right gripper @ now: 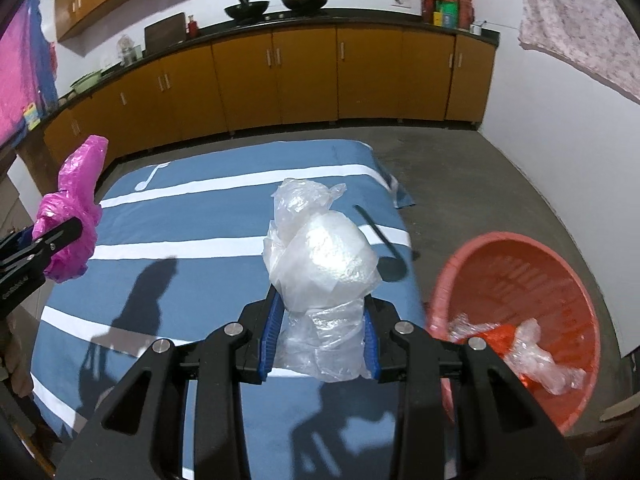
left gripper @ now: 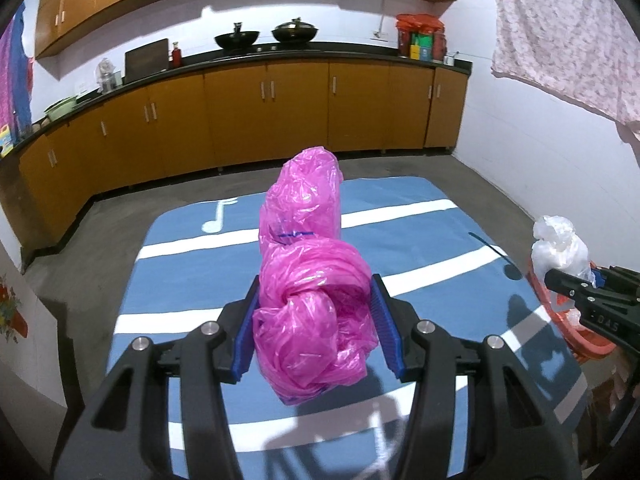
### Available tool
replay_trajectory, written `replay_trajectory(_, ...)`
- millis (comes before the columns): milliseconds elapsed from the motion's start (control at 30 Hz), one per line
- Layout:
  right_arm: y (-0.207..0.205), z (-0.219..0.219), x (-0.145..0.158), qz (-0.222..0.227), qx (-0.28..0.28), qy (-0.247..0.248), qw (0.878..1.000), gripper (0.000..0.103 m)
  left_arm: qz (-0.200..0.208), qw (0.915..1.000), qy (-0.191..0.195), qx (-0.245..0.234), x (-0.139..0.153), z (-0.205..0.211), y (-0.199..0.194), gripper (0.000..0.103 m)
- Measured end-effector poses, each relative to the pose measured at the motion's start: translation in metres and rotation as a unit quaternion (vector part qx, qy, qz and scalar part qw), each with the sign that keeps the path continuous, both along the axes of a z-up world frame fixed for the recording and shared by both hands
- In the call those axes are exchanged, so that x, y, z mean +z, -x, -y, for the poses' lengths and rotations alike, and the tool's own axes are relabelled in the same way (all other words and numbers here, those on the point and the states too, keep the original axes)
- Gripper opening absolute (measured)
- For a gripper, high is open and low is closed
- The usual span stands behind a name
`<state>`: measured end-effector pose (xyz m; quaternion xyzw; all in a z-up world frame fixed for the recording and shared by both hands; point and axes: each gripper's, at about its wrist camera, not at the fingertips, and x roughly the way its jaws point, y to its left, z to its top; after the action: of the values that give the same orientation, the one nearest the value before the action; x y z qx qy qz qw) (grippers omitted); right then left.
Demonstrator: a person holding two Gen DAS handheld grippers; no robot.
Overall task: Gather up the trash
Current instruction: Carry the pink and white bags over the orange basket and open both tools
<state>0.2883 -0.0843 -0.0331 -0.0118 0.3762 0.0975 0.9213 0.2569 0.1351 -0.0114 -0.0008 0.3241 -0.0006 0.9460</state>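
My left gripper (left gripper: 316, 300) is shut on a knotted pink plastic bag (left gripper: 312, 280), held up over the blue striped cloth (left gripper: 180, 264). The same pink plastic bag (right gripper: 72, 220) shows at the left of the right wrist view. In my right gripper (right gripper: 320, 320), shut, sits a crumpled clear plastic bag (right gripper: 320, 256); that clear plastic bag (left gripper: 560, 244) also appears at the right edge of the left wrist view. A red basket (right gripper: 532, 276) stands on the floor to the right of the cloth, with crumpled clear plastic (right gripper: 536, 352) inside. The right gripper is just left of the basket's rim.
The blue cloth (right gripper: 200, 272) with white stripes and a music note covers a low surface. Orange cabinets (left gripper: 280, 116) with a dark counter run along the far wall, with woks (left gripper: 236, 38) on top. A floral cloth (left gripper: 568, 36) hangs at the right. Grey floor (right gripper: 480, 184) surrounds the cloth.
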Motion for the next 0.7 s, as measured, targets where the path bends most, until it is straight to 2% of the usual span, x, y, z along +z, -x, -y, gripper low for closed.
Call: replay_trajectory(700, 0.036, 0.104, 0.003, 0.007, -0.085, -0.013, 0.996, 0.035, 0.003, 0.9975, -0.007, -0.071, 0.007, 0.098, 0.001, 0.051)
